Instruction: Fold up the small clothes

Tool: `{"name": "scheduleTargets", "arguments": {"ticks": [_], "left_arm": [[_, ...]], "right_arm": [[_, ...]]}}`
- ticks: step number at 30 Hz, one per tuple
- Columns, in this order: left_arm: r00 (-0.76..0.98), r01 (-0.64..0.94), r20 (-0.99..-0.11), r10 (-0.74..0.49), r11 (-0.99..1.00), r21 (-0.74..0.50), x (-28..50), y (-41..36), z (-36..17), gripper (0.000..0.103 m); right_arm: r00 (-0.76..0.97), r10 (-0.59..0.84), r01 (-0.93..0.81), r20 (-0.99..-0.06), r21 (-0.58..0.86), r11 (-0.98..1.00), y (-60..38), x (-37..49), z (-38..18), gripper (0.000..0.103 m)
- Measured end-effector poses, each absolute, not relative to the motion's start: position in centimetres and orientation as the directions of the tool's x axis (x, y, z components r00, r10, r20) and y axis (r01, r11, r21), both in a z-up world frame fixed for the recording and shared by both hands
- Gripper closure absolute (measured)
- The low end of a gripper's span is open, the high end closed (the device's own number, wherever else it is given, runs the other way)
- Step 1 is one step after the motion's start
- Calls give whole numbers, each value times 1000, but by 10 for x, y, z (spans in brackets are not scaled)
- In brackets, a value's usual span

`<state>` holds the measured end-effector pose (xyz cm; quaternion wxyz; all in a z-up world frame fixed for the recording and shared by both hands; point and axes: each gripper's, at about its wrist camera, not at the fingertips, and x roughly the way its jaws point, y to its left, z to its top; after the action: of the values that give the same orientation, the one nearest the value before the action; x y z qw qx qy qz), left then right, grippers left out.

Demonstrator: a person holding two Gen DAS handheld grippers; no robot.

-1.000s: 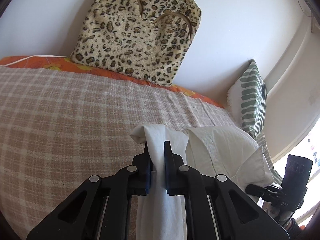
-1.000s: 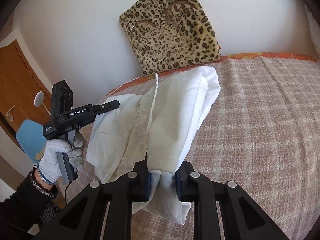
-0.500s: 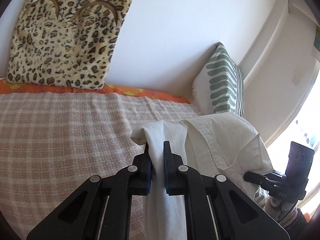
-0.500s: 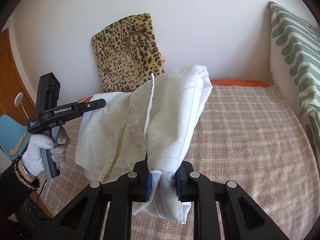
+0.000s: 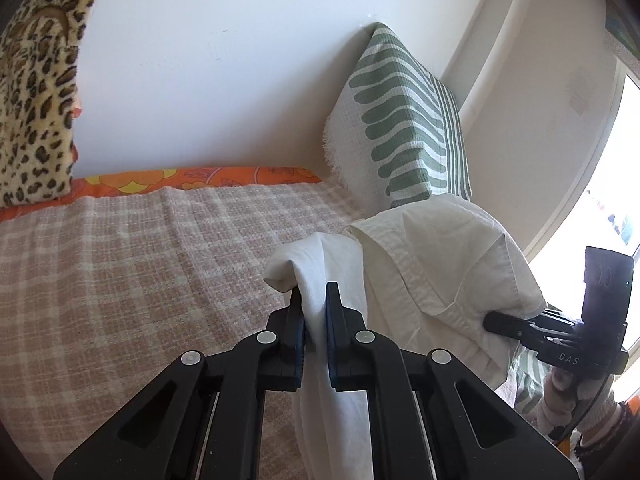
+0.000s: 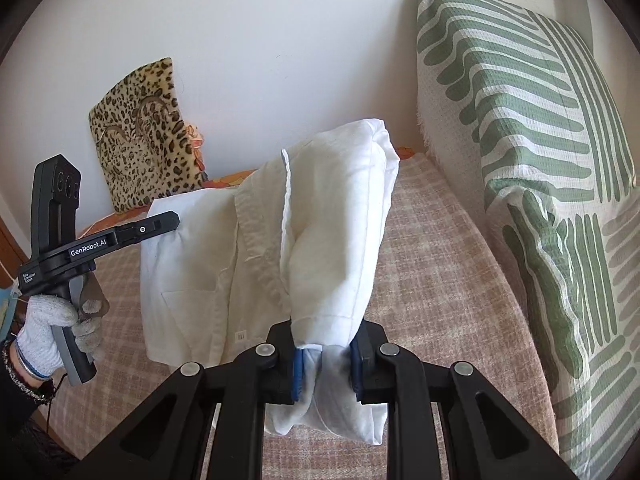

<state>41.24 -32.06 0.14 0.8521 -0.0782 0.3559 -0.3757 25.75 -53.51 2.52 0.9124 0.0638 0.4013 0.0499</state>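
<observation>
Checked pink-and-beige woven bedspread (image 5: 120,280) underneath. Left gripper (image 5: 315,304) nearly closed, pinching a thin fold of white cotton shirt (image 5: 432,264). Right gripper (image 6: 326,354) clamped narrowly on a thicker bunch of that shirt, lifted clear above the bed between both. Beyond: green-striped white cushion (image 6: 520,120), leopard-print plush cushion (image 6: 144,148), white wall (image 5: 220,60).

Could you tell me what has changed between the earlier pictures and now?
Both grippers carried the white garment sideways along the bed, away from the leopard cushion toward the green striped pillow. Left gripper and right gripper kept their grips; nothing was released.
</observation>
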Motion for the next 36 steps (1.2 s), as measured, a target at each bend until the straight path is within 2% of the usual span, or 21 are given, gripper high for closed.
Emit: {"name": "scheduleTargets", "arguments": {"ticks": [9,12,14,16,18,19,20,22,23,24,28,30,36], "left_arm": [[518,595,-585,-624,754,-277,407,-353,0,96],[538,589,-595,-596,771,-240,407,-355,-1,96],[545,586,-605,-580,780,-220,407,-356,-2,93],[560,584,-607,-563,789,-193,404,-354,0,92],[571,593,-601,-559,787,-169,399,-352,3,91],[574,599,-599,-558,785,-157,396,-351,5,91],[577,605,-598,-556,783,-144,393,-351,7,89],[583,611,-594,-555,781,-130,387,-347,11,71],[592,611,-583,-557,781,-127,383,-343,15,54],[602,611,-568,-561,782,-123,379,-339,18,49],[594,627,-557,-580,768,-132,367,-327,28,48],[591,631,-551,-588,764,-138,359,-318,32,43],[589,636,-540,-602,757,-151,336,-291,44,36]], "right_arm": [[641,102,-6,-761,129,992,-562,277,-7,86],[636,66,27,-769,107,994,-564,281,-13,82],[628,12,63,-778,66,996,-564,284,-15,69],[616,-37,102,-787,33,994,-564,285,-16,63],[620,-71,133,-781,16,991,-566,284,-13,53],[628,-80,147,-774,17,989,-567,281,-10,42],[639,-87,160,-764,22,987,-569,278,-7,37],[654,-93,176,-751,32,984,-569,272,0,37],[657,-95,179,-748,32,983,-568,269,3,37],[660,-101,180,-745,26,983,-566,267,6,37],[684,-124,198,-719,19,980,-554,251,19,31],[696,-121,199,-708,28,980,-546,243,25,29],[725,-152,197,-671,-9,980,-514,217,47,19]]}}
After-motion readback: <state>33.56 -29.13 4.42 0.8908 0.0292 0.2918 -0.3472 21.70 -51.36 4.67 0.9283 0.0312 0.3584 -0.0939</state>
